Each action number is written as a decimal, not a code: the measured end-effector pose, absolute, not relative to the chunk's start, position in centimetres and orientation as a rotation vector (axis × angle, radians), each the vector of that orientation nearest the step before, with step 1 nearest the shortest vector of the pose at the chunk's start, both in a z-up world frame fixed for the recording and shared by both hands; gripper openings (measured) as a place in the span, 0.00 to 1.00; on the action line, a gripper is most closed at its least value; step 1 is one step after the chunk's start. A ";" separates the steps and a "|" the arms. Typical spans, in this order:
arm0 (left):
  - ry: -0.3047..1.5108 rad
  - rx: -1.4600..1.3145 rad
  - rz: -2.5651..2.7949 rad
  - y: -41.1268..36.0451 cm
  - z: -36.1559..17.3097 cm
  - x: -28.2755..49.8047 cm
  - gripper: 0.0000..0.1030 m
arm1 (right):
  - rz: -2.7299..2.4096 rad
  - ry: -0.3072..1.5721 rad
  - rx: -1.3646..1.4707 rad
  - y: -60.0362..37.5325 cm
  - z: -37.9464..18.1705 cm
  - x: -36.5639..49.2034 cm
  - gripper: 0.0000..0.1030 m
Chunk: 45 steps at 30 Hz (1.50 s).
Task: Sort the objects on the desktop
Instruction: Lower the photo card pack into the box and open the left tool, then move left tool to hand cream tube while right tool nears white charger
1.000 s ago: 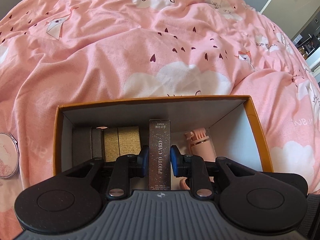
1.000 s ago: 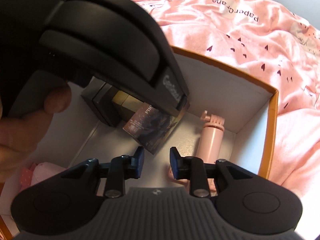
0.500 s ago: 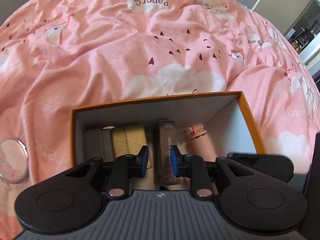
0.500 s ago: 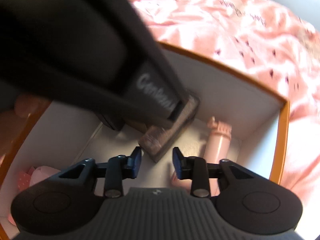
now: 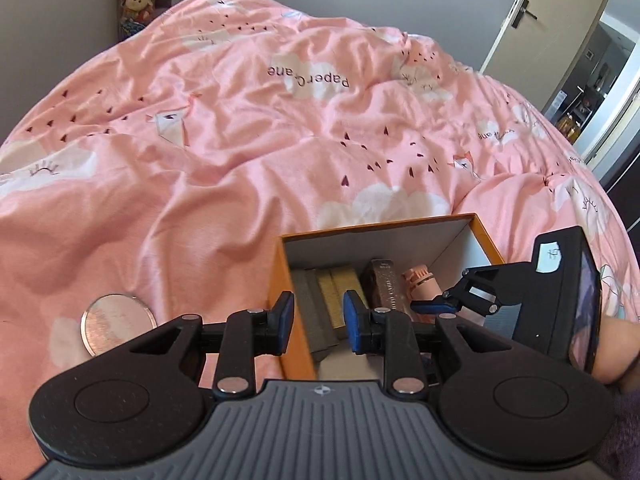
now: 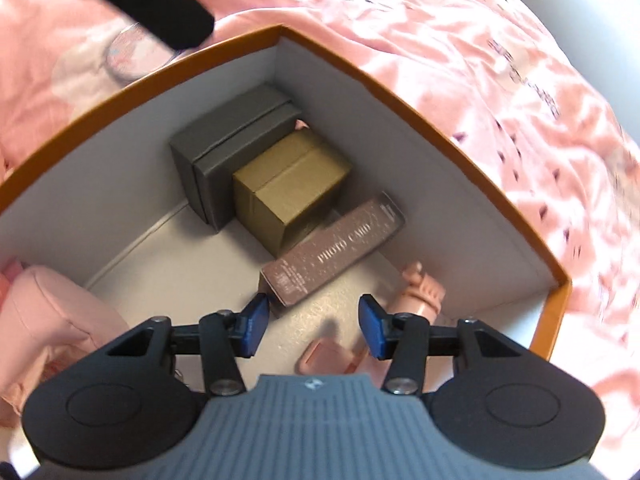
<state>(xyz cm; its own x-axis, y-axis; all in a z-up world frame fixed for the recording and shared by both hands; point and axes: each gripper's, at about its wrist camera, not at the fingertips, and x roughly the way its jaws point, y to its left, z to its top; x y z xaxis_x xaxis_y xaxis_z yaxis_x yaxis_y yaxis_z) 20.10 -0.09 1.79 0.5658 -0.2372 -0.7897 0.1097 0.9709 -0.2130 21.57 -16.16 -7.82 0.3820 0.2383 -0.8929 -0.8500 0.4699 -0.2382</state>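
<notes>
An orange cardboard box [image 6: 400, 96] with white inner walls sits on the pink bedspread. In it lies a glittery brown PHOTO CARD box [image 6: 336, 250], one end against a gold box [image 6: 292, 188], with no finger touching it. My right gripper [image 6: 313, 328] hangs inside the orange box just short of the PHOTO CARD box, jaws opening and nothing between them. My left gripper [image 5: 318, 322] is above the orange box's [image 5: 288, 272] left wall, jaws opening and holding nothing. The PHOTO CARD box [image 5: 386, 288] shows beyond its right finger.
A grey box [image 6: 224, 148] stands behind the gold one. A pink stick-shaped gadget [image 6: 420, 292] lies at the box's right, and a pink pouch [image 6: 44, 320] at its left. A round mirror [image 5: 116, 318] rests on the bedspread [image 5: 280, 140] left of the box.
The left gripper let go of the PHOTO CARD box, which now lies on the box floor, and drew back up and to the left. The right gripper's jaws widened and it rolled.
</notes>
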 end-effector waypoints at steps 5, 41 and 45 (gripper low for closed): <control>0.931 -0.146 -0.189 2.0 1.5 18.8 0.32 | 0.860 0.857 -0.969 -15.1 -8.6 20.6 0.50; 1.011 -0.337 -0.105 8.2 -3.4 14.8 0.32 | 1.057 0.852 -1.238 -15.3 -9.1 19.3 0.69; 1.007 -0.359 -0.090 8.9 -3.4 14.6 0.32 | 1.094 0.907 -1.157 -15.0 -8.7 20.1 0.69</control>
<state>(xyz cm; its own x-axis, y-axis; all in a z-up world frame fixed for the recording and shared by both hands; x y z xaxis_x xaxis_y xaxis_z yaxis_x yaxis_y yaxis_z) 14.62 8.93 -3.44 0.5363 -0.2374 -0.8100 -0.0904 0.9379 -0.3348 20.09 -14.96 -8.68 0.2434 0.1832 -0.9525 -0.9699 0.0494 -0.2383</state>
